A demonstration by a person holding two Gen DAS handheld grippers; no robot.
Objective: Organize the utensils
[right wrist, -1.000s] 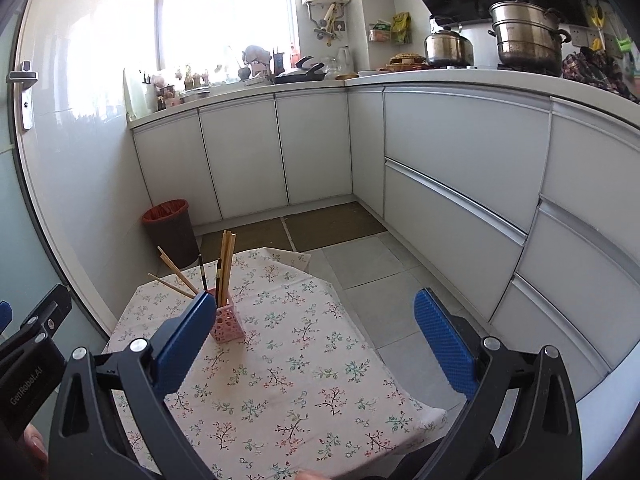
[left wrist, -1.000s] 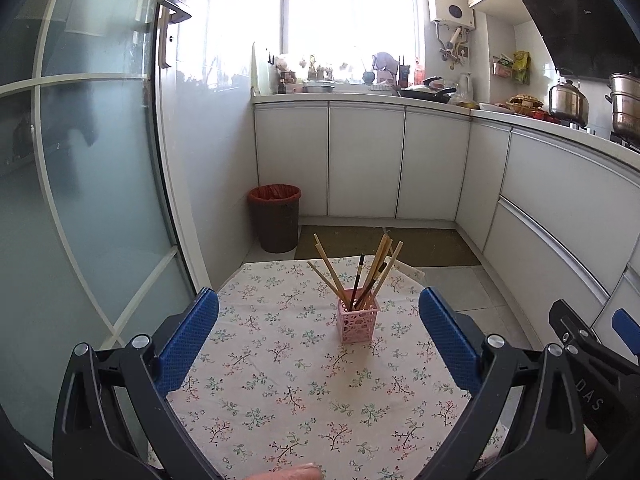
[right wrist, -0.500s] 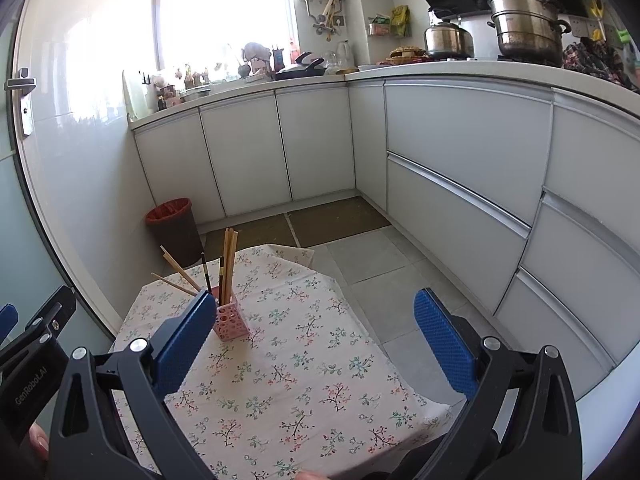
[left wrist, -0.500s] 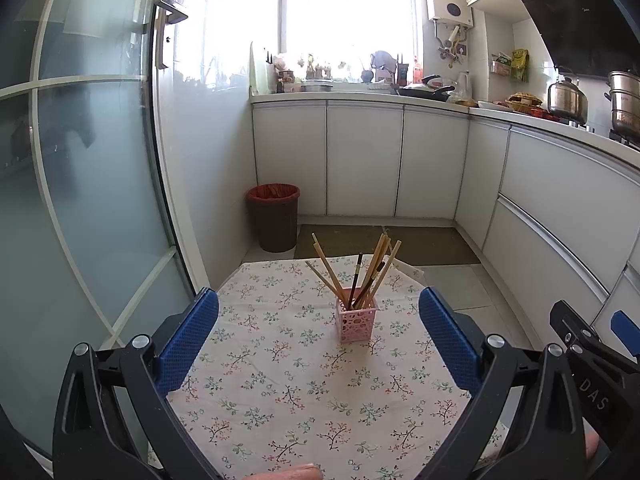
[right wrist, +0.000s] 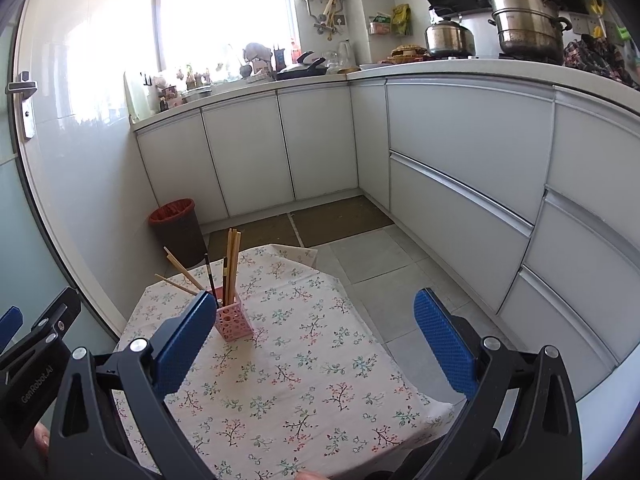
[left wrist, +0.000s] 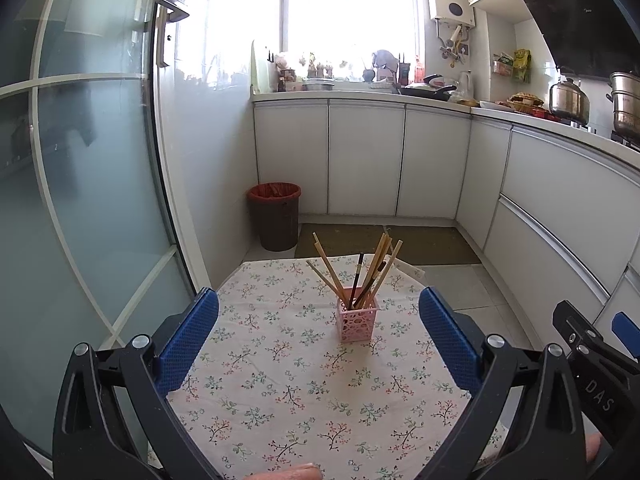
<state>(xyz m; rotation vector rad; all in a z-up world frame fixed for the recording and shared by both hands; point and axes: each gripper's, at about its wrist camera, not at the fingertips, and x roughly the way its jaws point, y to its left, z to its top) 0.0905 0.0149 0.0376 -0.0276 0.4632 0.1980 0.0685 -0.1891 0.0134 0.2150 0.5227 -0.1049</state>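
Note:
A pink perforated holder [left wrist: 357,319] stands upright on the floral tablecloth [left wrist: 280,380], with several wooden and dark chopsticks [left wrist: 370,272] leaning out of it. It also shows in the right wrist view [right wrist: 234,317], just behind the left blue pad. My left gripper [left wrist: 319,336] is open and empty, held above the table's near side, with the holder beyond its fingertips. My right gripper [right wrist: 315,340] is open and empty, to the right of the holder over the table's right part. The right gripper's edge shows in the left wrist view [left wrist: 592,364].
A dark bin with a red liner [left wrist: 275,216] stands on the floor beyond the table by the glass door [left wrist: 88,200]. White cabinets [right wrist: 460,184] run along the back and right. Pots [right wrist: 524,28] sit on the counter. The table's right edge [right wrist: 400,364] drops to tiled floor.
Both grippers stay open and empty. The views shift slightly, with the holder a little lower and nearer in the frames.

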